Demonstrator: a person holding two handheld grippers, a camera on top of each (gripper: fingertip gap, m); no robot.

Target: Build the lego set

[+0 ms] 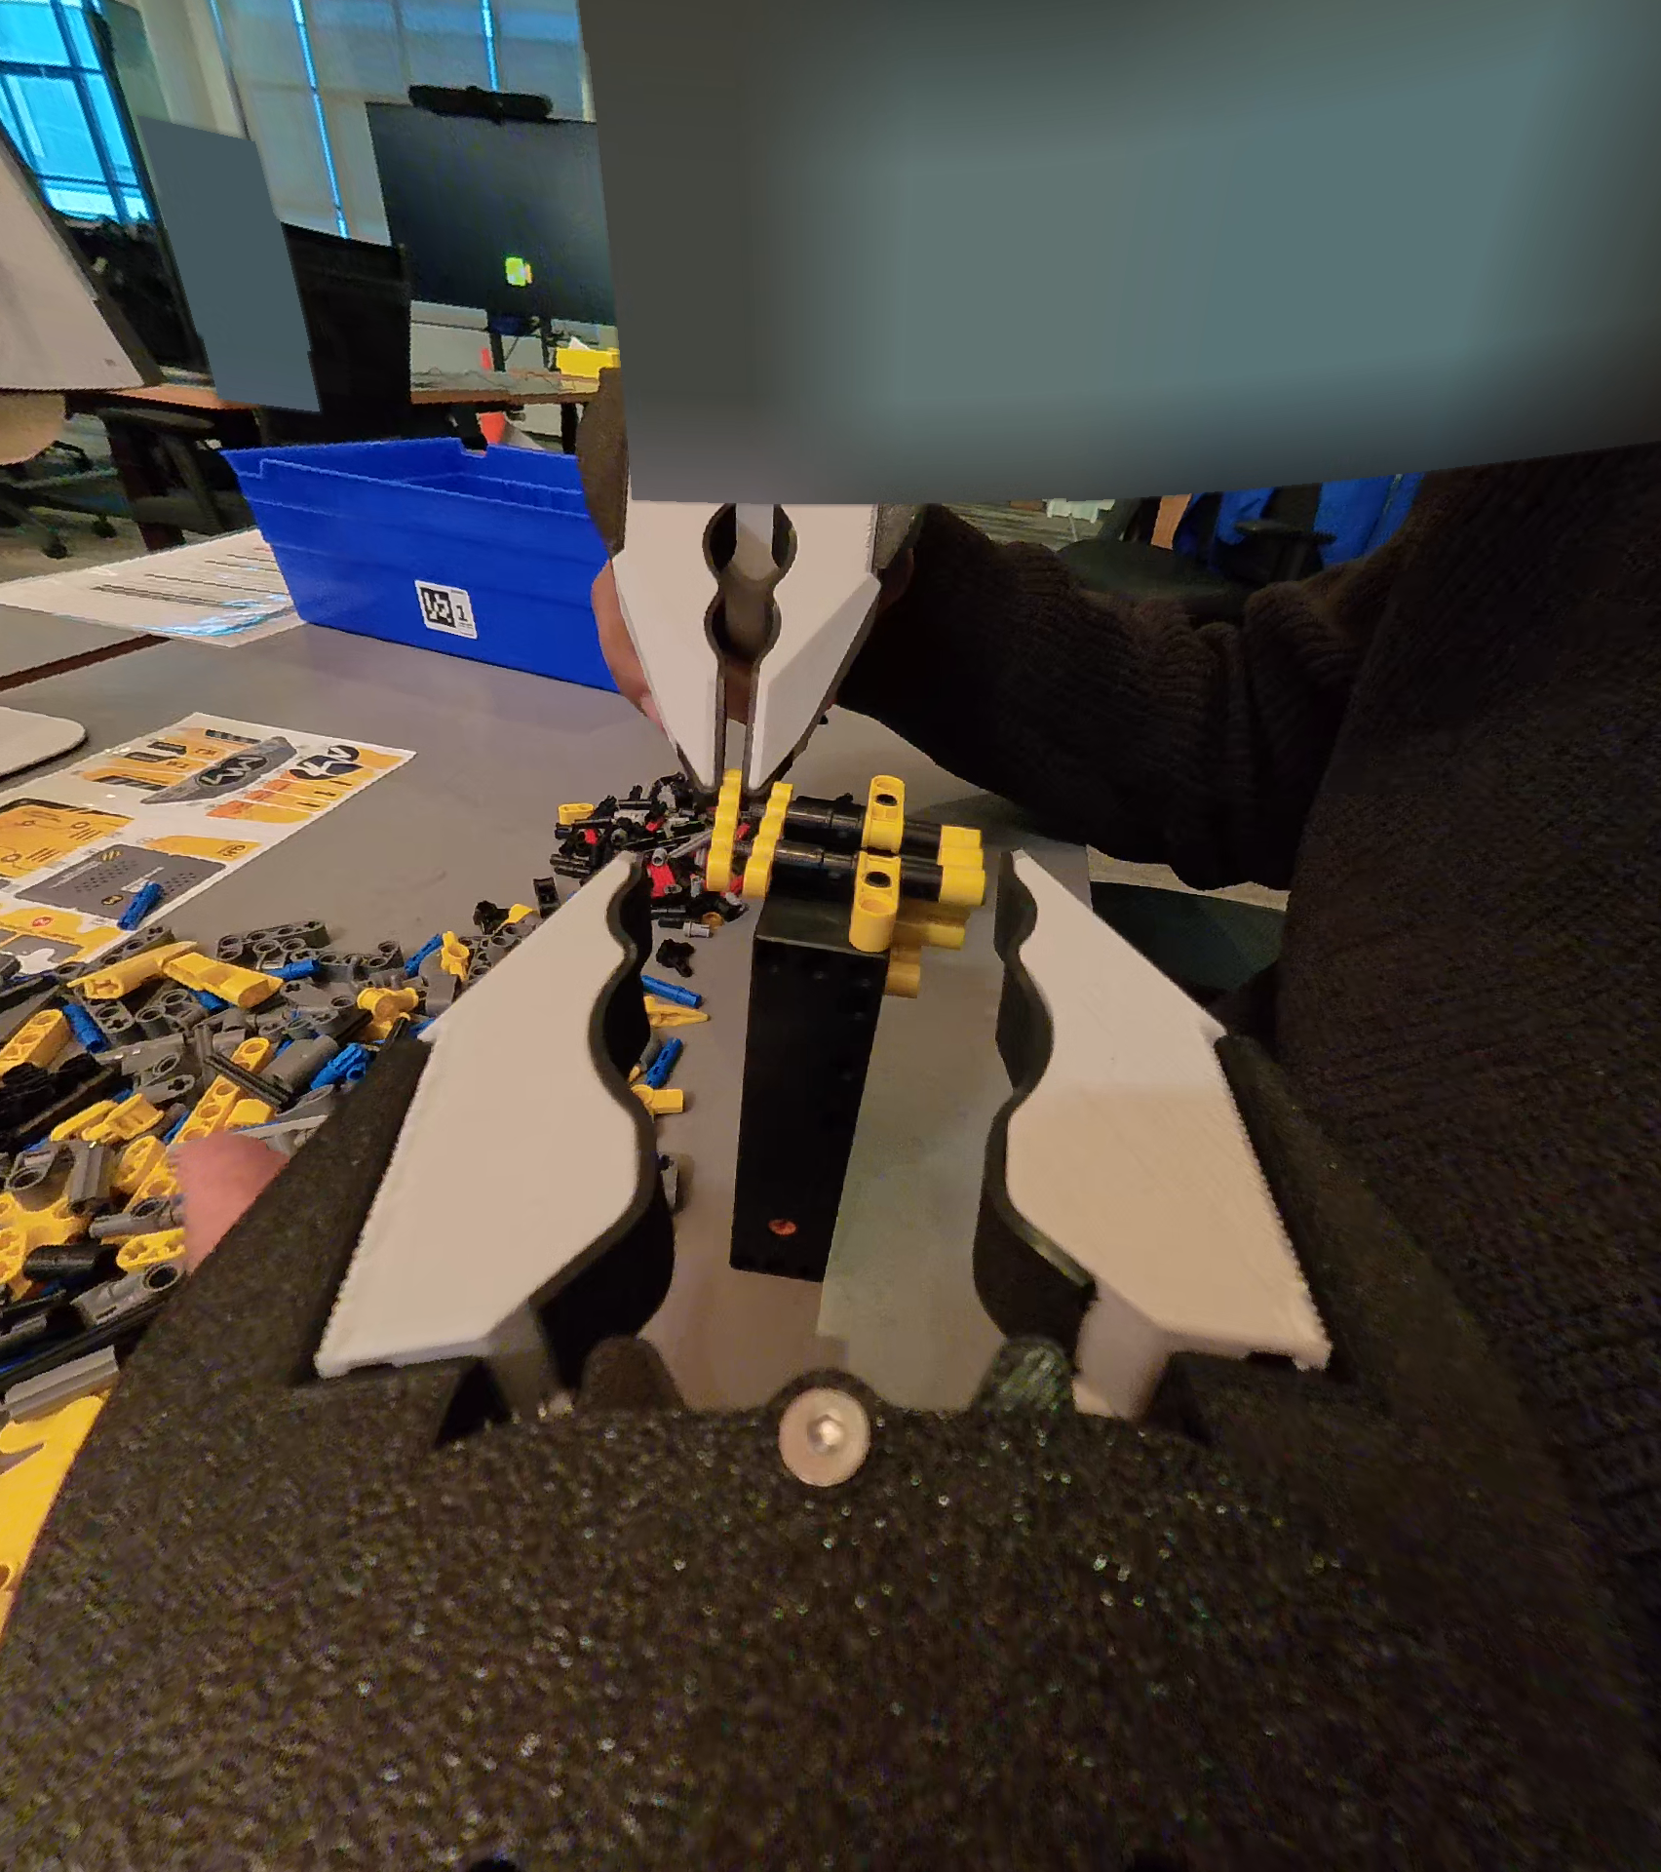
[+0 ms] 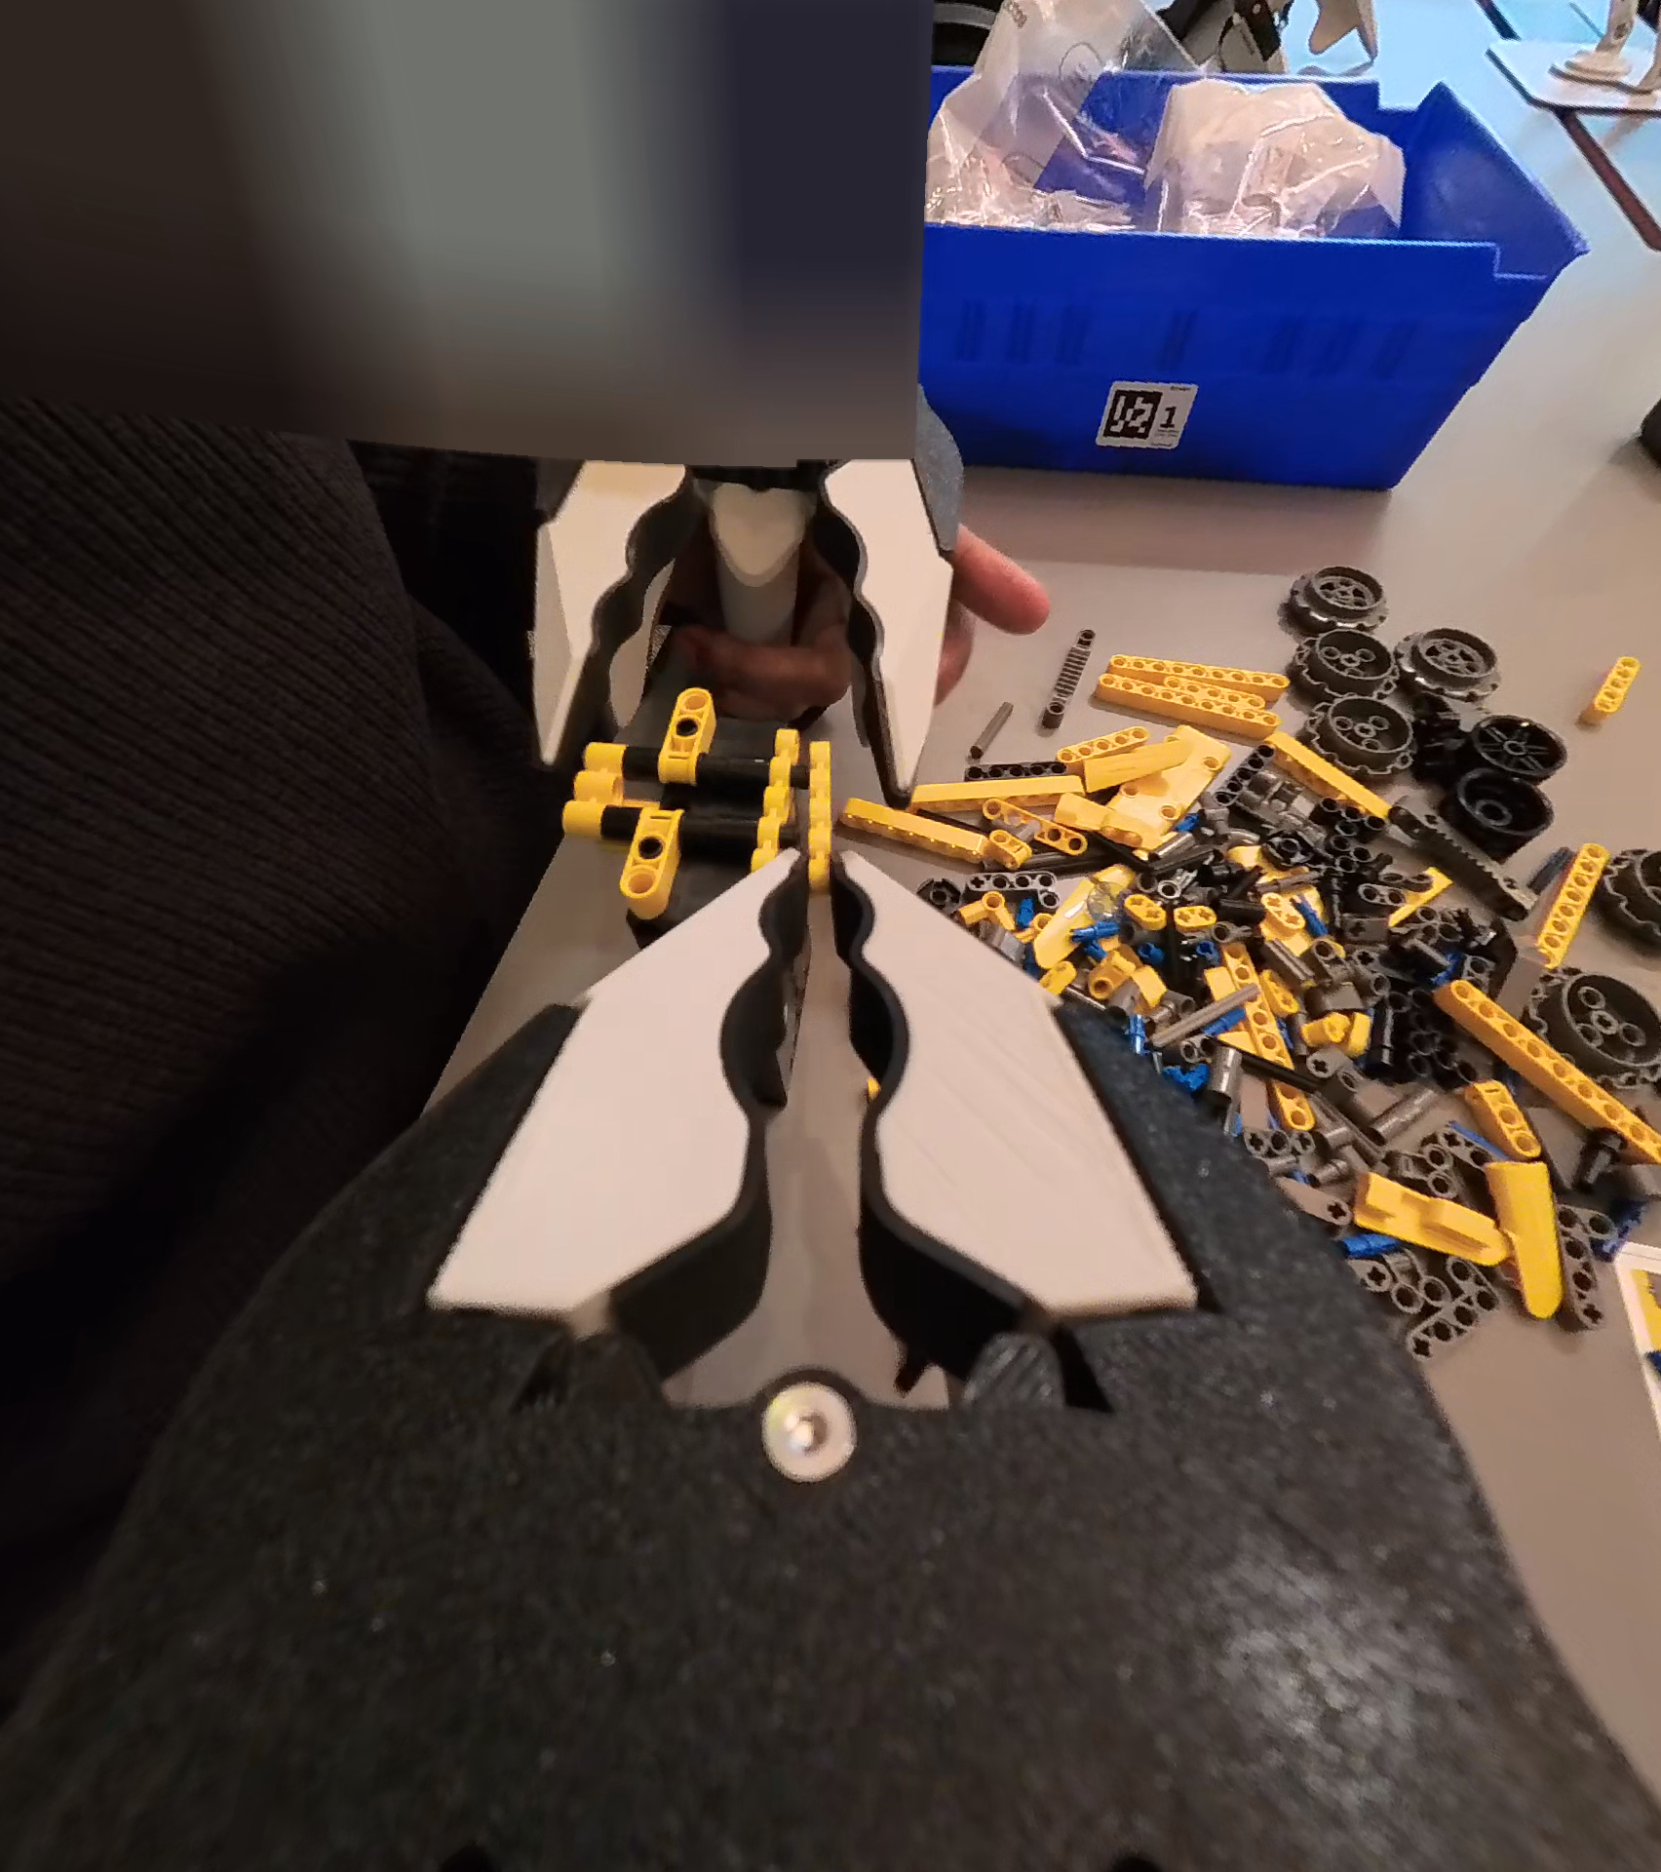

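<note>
I see a partly built yellow-and-black assembly (image 1: 842, 861) of pins and short beams standing on the grey table (image 1: 502, 729) near its edge, between my two grippers. My right gripper (image 2: 818, 871) has its fingers pinched together on the thin yellow beam (image 2: 818, 810) at one end of it, while my left gripper (image 1: 816, 891) has its fingers spread wide, flanking the black block (image 1: 801, 1094) under the assembly without clearly gripping it. The large loose pile of parts (image 2: 1313, 993), the wheels (image 2: 1414, 699), the sticker sheet (image 1: 148, 810) and the blue bin (image 2: 1211, 334) beyond suggest that much is unassembled.
</note>
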